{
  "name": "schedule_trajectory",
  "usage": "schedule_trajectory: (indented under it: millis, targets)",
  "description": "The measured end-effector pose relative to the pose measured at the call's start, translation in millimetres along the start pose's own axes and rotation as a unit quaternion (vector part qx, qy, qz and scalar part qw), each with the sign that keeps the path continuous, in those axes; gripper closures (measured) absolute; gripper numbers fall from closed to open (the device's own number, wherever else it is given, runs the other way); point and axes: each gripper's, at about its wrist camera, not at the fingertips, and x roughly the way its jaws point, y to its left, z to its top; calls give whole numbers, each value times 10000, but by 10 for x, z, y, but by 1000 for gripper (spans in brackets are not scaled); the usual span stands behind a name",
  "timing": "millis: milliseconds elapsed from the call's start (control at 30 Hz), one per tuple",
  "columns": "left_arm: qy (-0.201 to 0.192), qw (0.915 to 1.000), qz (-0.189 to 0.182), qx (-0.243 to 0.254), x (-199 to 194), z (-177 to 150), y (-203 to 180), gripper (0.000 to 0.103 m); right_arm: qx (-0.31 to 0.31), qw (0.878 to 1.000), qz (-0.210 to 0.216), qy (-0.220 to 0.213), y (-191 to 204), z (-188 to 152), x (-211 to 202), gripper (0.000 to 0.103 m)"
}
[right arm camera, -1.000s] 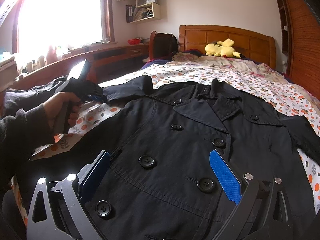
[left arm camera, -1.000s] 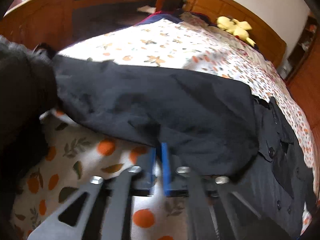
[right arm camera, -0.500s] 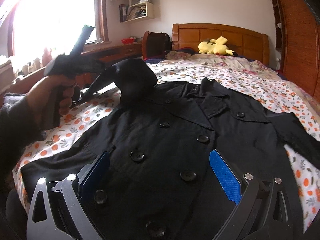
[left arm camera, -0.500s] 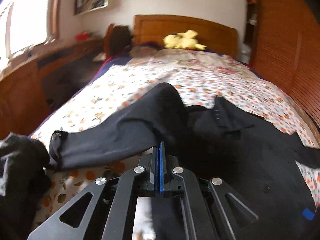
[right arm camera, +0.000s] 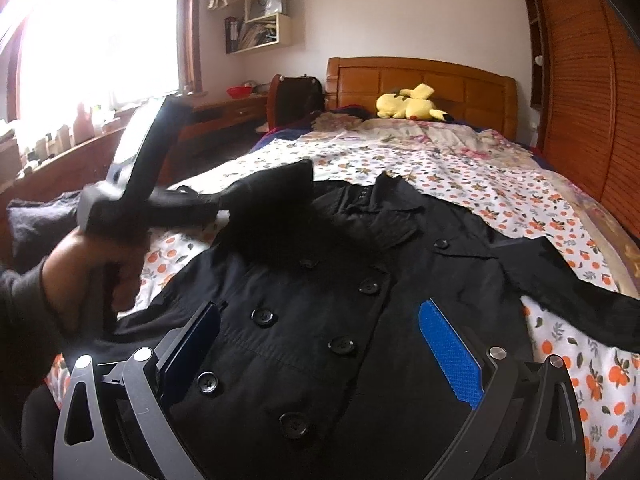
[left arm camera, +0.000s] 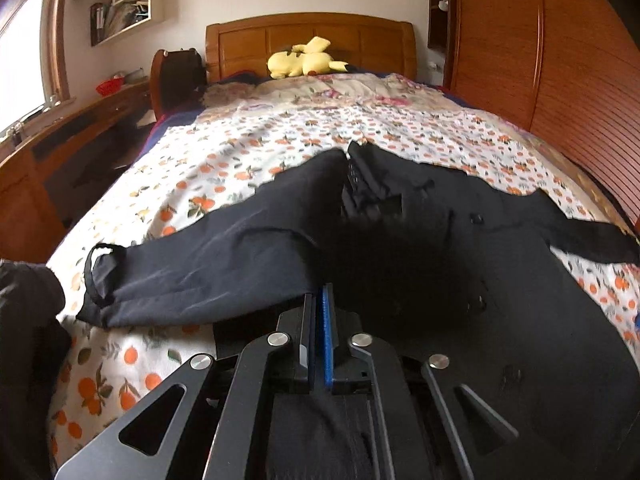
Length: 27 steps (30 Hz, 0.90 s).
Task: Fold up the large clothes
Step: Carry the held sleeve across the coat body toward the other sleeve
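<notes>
A black double-breasted coat (right arm camera: 360,300) lies face up on the bed, collar toward the headboard. My left gripper (left arm camera: 318,300) is shut on the coat's left sleeve (left arm camera: 208,264) and holds it lifted over the coat's chest; the cuff hangs out to the left. In the right wrist view the left gripper (right arm camera: 216,200) is seen with the raised sleeve bunched at its tip (right arm camera: 276,200). My right gripper (right arm camera: 320,344) is open and empty, hovering over the coat's lower front buttons. The other sleeve (right arm camera: 560,280) lies spread to the right.
The bed has an orange-print sheet (left arm camera: 248,152), a wooden headboard (right arm camera: 420,80) and a yellow plush toy (right arm camera: 408,104). A dark garment pile (left arm camera: 28,340) sits at the bed's left edge. A wooden desk (right arm camera: 224,116) runs along the left; a wardrobe (right arm camera: 584,92) stands on the right.
My left gripper has lifted the sleeve off the sheet and carried it right, over the coat's chest. The right gripper has stayed open above the lower front.
</notes>
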Motion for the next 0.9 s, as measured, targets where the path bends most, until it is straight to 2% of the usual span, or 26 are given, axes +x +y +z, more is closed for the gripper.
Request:
schedule_trajectory:
  millis: [67, 133, 167, 267, 333, 533, 733, 900]
  targets:
    - [5, 9999, -118, 6, -43, -95, 39, 90, 17, 10000, -42, 2, -19, 16, -2, 6]
    - [-18, 9999, -133, 100, -139, -205, 47, 65, 16, 10000, -74, 1, -27, 33, -6, 6]
    - [-52, 9998, -137, 133, -187, -248, 74, 62, 23, 10000, -82, -14, -24, 46, -6, 6]
    - [-118, 9996, -173, 163, -321, -346, 126, 60, 19, 10000, -78, -27, -1, 63, 0, 6]
    - [-152, 9997, -150, 98, -387, -377, 205, 55, 5, 10000, -80, -19, 30, 57, 11, 6]
    - [-100, 9998, 114, -115, -380, -383, 581, 51, -48, 10000, -33, 79, 150, 62, 130, 6]
    - [279, 9979, 407, -426, -27, -406, 1050, 48, -119, 9997, -64, 200, 189, 3, 262, 6]
    - [591, 9943, 514, -719, 283, -446, 1340, 43, -107, 9995, -94, 279, 158, -38, 334, 6]
